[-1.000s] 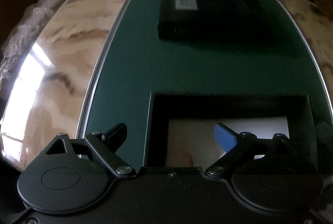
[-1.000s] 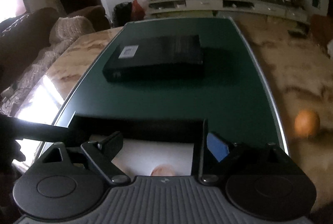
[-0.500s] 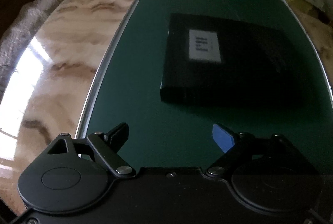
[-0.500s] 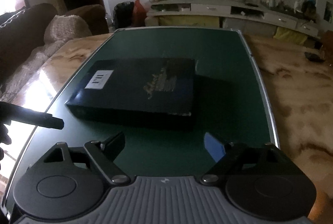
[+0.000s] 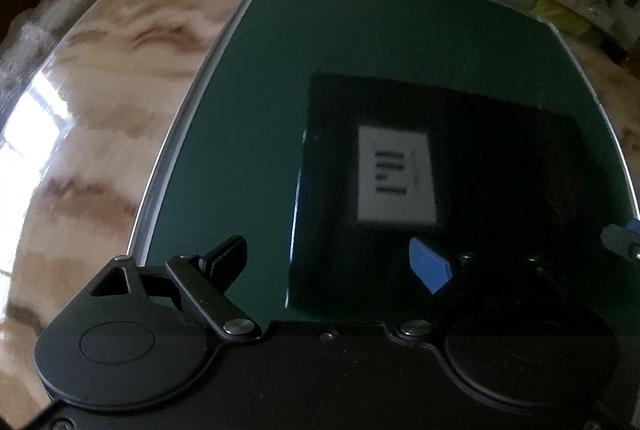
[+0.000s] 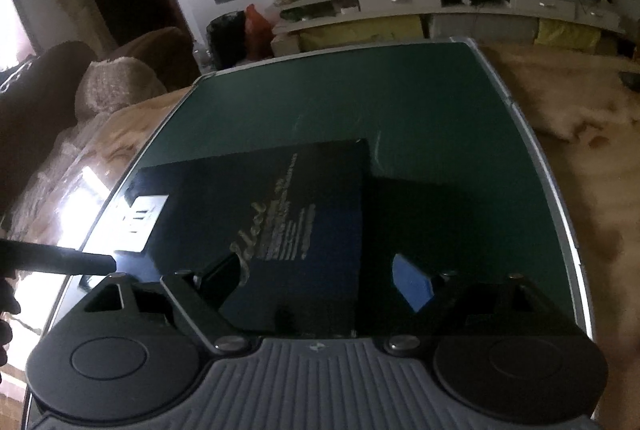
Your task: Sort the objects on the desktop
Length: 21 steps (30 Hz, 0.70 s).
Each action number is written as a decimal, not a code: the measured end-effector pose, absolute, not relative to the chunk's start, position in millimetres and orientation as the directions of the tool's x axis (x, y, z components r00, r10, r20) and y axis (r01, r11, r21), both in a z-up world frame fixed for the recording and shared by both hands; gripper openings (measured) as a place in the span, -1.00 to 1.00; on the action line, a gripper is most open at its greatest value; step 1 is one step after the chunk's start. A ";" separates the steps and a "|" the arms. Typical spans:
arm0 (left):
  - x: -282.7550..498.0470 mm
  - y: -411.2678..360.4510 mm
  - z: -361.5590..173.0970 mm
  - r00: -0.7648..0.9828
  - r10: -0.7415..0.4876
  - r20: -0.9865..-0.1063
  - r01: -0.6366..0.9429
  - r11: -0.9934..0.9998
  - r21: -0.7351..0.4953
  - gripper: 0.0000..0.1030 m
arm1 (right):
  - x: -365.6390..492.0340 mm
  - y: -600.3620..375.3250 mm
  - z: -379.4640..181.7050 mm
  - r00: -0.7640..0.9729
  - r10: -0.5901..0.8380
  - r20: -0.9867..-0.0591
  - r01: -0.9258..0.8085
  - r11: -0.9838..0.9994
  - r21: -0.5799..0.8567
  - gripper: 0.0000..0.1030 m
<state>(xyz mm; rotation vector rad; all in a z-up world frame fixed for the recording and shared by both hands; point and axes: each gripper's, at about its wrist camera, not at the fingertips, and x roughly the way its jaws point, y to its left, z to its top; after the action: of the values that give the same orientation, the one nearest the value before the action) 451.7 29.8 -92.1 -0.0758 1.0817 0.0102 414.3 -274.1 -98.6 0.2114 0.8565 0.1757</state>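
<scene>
A flat black box point(image 5: 460, 166) with a white label point(image 5: 396, 178) lies on the dark green mat point(image 5: 340, 42). It also shows in the right wrist view point(image 6: 260, 222) with gold lettering on its lid. My left gripper point(image 5: 326, 264) is open and empty, just above the box's near left edge. My right gripper point(image 6: 316, 278) is open and empty, over the box's near right part. The left gripper's arm point(image 6: 56, 260) shows at the left of the right wrist view.
The green mat point(image 6: 400, 102) lies on a glossy marble-patterned table point(image 5: 92, 110). A brown sofa with a knitted cushion point(image 6: 116, 86) stands left of the table. White shelves point(image 6: 440, 2) run along the far wall.
Both grippers moved forward over the mat to the black box. The open tray seen a second ago has dropped out of view.
</scene>
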 end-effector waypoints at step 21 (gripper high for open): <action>484.8 32.4 -114.3 0.448 -0.170 -0.878 -0.006 0.981 -0.192 0.81 | 449.9 -288.1 -132.2 0.596 0.337 -0.729 -0.045 0.920 0.389 0.66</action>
<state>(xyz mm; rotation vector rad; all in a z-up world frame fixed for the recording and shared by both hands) 484.8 32.4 -114.3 -0.1766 1.1029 -0.1021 449.9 -288.1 -132.2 0.3498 0.9100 0.2272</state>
